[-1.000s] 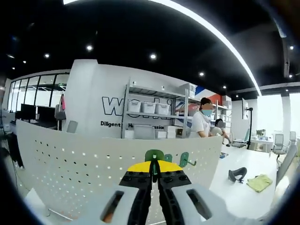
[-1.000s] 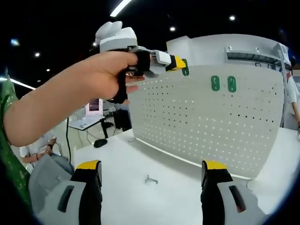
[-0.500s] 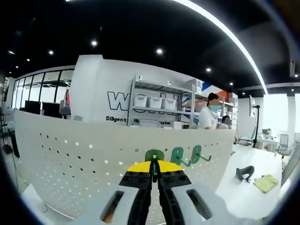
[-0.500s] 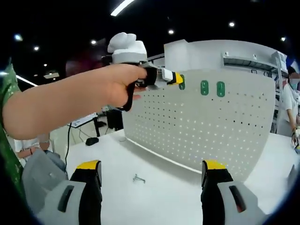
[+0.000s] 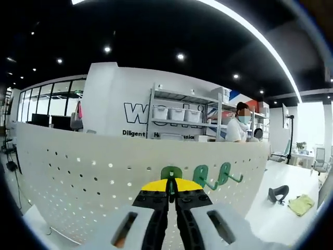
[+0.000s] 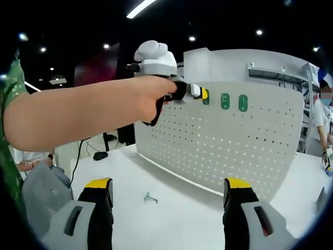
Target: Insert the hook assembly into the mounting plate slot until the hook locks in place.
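The left claw (image 5: pixel 170 194) is pinched tight on a green hook (image 5: pixel 170 173), low in the centre of the left gripper view, and over the last second it has closed on the pegboard (image 5: pixel 78 172). In the right gripper view the left claw (image 6: pixel 204 94) sat clear of the board's upper left edge a second ago; now its yellow tip meets the board face, level with the two hooks (image 6: pixel 233 101) already hung to its right. So the hook is at the slot row, probably just entering, though the claws hide whether it has seated. What remains looks like the push home until it locks. The right claw (image 6: pixel 167 198) stands spread wide and empty at the bottom of its view, above the worktop (image 6: pixel 192 219), where a small metal piece (image 6: pixel 150 197) lies loose
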Demonstrator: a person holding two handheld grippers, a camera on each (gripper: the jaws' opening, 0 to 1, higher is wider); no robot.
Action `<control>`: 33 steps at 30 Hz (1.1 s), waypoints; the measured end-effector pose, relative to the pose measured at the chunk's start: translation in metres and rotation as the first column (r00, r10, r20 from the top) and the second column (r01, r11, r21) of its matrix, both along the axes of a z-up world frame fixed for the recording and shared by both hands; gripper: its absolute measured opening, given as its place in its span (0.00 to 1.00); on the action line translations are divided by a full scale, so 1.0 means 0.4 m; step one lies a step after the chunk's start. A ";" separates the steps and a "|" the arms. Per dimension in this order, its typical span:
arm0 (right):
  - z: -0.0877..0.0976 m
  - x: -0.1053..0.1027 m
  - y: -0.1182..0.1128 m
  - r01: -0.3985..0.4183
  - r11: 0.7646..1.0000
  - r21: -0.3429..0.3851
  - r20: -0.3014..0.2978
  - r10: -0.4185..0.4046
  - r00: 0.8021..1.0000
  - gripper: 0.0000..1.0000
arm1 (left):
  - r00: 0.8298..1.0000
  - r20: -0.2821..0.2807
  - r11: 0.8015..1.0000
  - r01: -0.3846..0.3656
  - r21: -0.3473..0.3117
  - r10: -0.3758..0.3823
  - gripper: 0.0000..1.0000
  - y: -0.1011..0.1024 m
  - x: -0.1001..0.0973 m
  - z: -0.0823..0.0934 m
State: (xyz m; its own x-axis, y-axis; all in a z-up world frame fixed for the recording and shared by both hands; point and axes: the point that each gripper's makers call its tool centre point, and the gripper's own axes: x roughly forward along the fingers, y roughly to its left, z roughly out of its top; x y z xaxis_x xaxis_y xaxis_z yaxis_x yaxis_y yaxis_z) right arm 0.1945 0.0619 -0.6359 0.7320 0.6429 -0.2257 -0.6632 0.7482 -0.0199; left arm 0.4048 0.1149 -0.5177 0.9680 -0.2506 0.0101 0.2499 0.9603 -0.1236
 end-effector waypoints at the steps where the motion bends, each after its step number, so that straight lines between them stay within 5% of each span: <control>1: -0.002 0.000 0.001 -0.002 1.000 -0.001 -0.002 0.002 1.000 0.89 | 1.000 0.003 1.000 -0.004 -0.003 0.004 0.03 0.000 0.001 0.003; 33: -0.007 0.006 -0.010 -0.039 0.999 0.000 -0.010 0.039 0.999 0.88 | 0.997 0.004 0.996 -0.083 -0.023 0.083 0.03 0.004 0.026 0.008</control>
State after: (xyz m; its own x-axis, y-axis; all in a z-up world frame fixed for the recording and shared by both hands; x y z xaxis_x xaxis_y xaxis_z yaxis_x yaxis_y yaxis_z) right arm 0.1968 0.0580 -0.6387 0.7038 0.6712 -0.2325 -0.6924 0.7214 -0.0133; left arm 0.4152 0.1164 -0.5143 0.9854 -0.1689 0.0198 0.1699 0.9748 -0.1445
